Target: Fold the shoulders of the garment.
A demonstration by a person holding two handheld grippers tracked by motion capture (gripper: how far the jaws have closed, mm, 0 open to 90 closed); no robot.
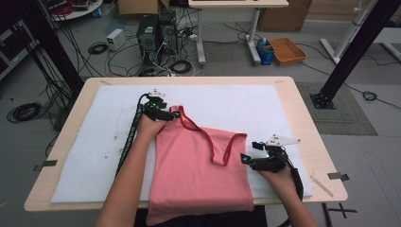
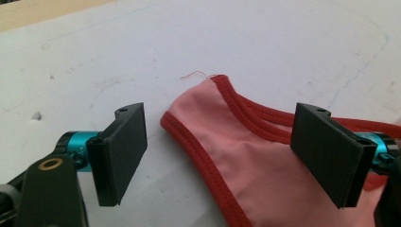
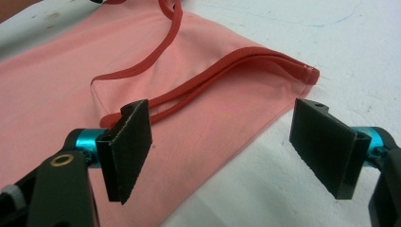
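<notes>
At the pink top's (image 1: 201, 170) two shoulder corners, both claws wide open, left claw (image 2: 217, 151), right claw (image 3: 220, 151); next, probably pinching each corner.

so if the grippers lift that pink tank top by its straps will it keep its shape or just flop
Probably flop: the pink tank top lies flat and already drapes over the table edge, so it looks thin and light. The red-trimmed strap between the open left gripper jaws would likely stretch or bunch. Pushing would likely wrinkle it.
</notes>
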